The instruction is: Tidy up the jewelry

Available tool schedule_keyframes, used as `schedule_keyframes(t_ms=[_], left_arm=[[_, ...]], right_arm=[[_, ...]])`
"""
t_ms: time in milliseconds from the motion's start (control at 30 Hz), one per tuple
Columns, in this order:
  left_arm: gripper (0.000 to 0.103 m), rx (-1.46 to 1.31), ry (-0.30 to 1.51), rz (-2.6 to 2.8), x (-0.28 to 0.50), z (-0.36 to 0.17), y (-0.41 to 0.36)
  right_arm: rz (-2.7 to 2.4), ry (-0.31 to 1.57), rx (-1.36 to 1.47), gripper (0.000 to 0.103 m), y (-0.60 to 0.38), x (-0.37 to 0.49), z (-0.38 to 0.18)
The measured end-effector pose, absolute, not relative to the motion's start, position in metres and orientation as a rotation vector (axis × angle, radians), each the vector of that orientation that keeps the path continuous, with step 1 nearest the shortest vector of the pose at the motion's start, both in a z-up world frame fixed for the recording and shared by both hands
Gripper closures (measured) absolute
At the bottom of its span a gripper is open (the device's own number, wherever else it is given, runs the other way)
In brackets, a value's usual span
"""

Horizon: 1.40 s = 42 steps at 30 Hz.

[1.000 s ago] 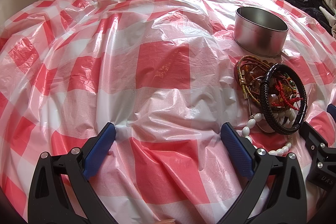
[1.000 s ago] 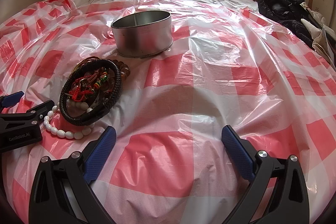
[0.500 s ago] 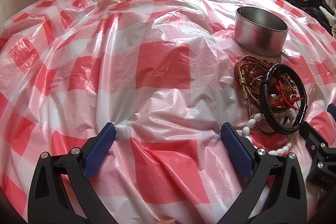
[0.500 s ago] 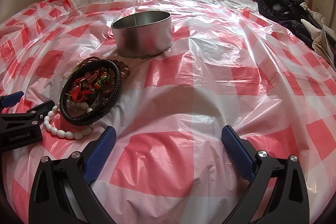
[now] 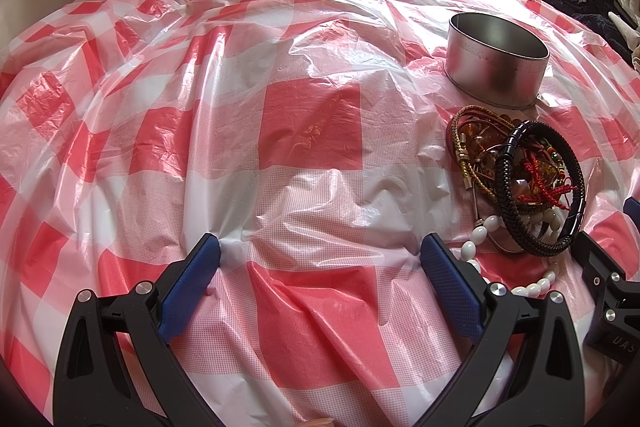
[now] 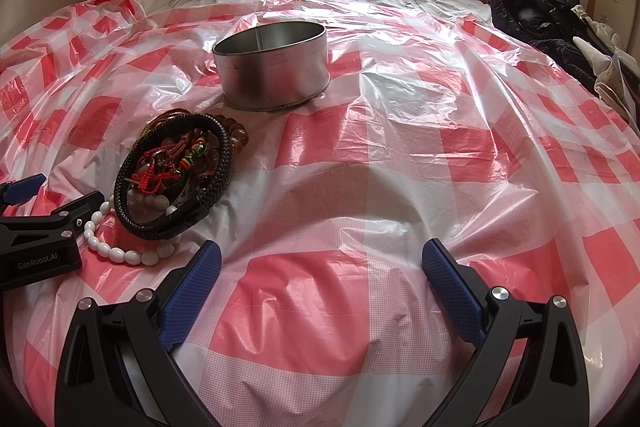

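A: Jewelry pile [image 6: 176, 167]: black braided bracelet [image 5: 536, 187], white bead strand [image 6: 124, 251], amber beads, red cord; on the checked plastic sheet [image 5: 308, 131], just before the round metal tin [image 6: 272, 67].

B: Obstructions?

A: Left gripper [image 5: 320, 255] beside the white beads. Right gripper [image 6: 320, 263] likewise wide open, holding nothing. Dark clothes [image 6: 540, 23] well apart.

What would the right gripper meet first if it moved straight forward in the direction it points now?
Only the checked plastic sheet, most likely. The right gripper is open and holds nothing, and its line passes right of the bracelet pile and the metal tin; depth is hard to judge.
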<state>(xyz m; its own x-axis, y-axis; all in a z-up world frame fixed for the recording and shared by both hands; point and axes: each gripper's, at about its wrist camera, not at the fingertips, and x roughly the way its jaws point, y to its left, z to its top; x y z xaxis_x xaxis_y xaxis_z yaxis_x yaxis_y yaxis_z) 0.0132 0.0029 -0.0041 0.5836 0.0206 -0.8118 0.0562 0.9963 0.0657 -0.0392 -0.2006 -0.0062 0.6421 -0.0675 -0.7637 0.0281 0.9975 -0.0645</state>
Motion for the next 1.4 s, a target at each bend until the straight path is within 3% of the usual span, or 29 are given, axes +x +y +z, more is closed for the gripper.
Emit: schedule_keyframes(t_ms=[567,800,967,1133,1200,1400], left_arm=[[0.007,0.058,0.959,-0.04,0.011,-0.001,0.007],[0.01,-0.007,0.869,-0.118,-0.003,0.022,0.01],[0.02,0.009,0.808,-0.239,-0.01,0.033,-0.008],[0.05,0.065,0.822,-0.232,-0.001,0.027,-0.026],[0.055,0.079,0.838,-0.243,0.002,0.025,-0.034],[0.055,0.115,0.829,-0.252,0.01,0.026,-0.049]], right_arm=[[-0.04,0.854,-0.022,0.006,-0.205,-0.039,-0.002],[-0.037,0.848,-0.001,0.006,-0.207,-0.04,-0.002],[-0.039,0.843,0.019,0.006,-0.209,-0.041,-0.002],[-0.039,0.842,0.02,0.006,-0.21,-0.04,-0.002],[-0.039,0.842,0.019,0.006,-0.21,-0.04,-0.002],[-0.038,0.842,0.02,0.006,-0.21,-0.04,-0.001]])
